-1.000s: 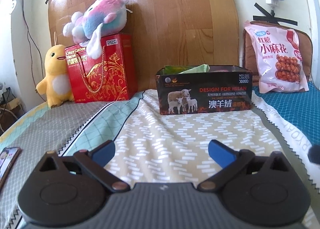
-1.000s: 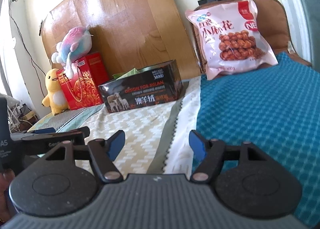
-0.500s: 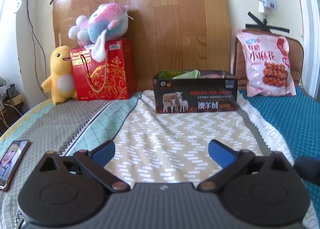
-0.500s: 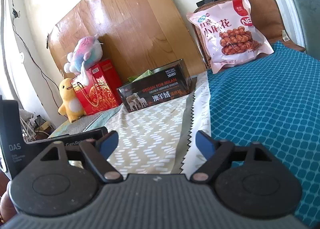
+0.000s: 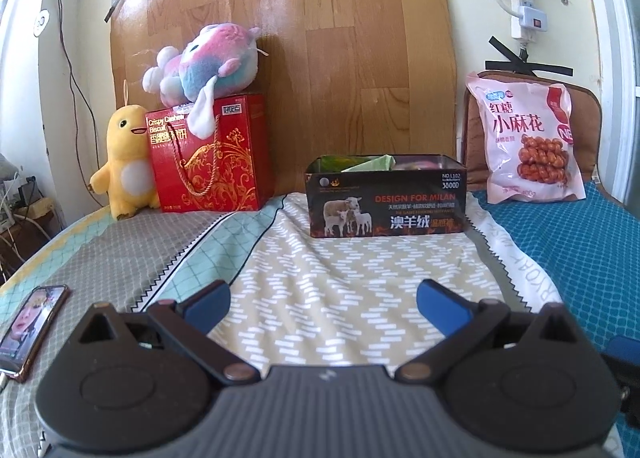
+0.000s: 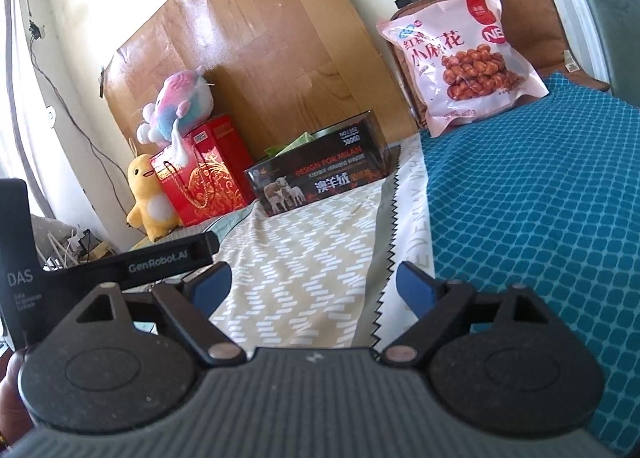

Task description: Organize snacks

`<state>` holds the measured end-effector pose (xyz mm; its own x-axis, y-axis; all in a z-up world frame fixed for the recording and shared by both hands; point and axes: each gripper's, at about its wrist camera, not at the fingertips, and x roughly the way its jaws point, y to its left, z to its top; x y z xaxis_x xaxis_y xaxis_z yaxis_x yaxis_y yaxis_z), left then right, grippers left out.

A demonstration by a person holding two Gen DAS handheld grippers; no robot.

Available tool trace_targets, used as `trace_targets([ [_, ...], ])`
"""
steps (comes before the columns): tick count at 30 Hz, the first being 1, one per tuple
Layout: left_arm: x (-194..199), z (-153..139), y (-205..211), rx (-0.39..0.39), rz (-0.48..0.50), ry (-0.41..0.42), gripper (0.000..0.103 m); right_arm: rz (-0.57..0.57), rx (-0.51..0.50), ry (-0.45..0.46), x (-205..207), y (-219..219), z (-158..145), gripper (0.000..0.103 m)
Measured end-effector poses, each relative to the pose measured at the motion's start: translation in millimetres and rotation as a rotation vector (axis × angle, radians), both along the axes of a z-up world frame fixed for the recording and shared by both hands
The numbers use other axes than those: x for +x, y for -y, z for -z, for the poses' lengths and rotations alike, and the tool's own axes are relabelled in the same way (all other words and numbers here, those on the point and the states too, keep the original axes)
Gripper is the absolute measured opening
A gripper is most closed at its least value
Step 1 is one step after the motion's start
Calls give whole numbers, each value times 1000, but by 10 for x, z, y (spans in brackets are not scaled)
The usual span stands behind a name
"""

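Left wrist view alone shows a phone (image 5: 34, 328) left of the wide-open, empty left tongs (image 5: 322, 300). Right tongs (image 6: 310, 286) — just spread wide, empty. Pink snack bag (image 6: 460, 58) stands well ahead, rightward — black tin (image 5: 386, 196) straight ahead on the bed (image 5: 360, 278).

Pink snack bag (image 5: 528, 138), teal blanket (image 6: 540, 210) (diamond-patterned), red box (image 5: 212, 154)
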<state>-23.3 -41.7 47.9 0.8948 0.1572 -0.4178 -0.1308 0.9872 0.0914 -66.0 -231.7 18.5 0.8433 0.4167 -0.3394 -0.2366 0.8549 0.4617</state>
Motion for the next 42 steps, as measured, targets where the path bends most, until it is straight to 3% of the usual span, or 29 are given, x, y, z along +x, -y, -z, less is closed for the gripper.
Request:
trace_targets([
  [7, -5, -4, -11, 3, -5, 4, 103, 2, 8, -4, 4, 19, 7, 91],
  [13, -17, -2, 44, 65, -16, 13, 103, 3, 12, -6, 4, 24, 8, 91],
  [25, -58, -33, 60, 106, -56, 53, 103, 13, 19, -4, -11, 31, 10, 91],
  [42, -36, -25, 111, 119, -14, 9, 103, 41, 25, 15, -67, 41, -30, 91],
])
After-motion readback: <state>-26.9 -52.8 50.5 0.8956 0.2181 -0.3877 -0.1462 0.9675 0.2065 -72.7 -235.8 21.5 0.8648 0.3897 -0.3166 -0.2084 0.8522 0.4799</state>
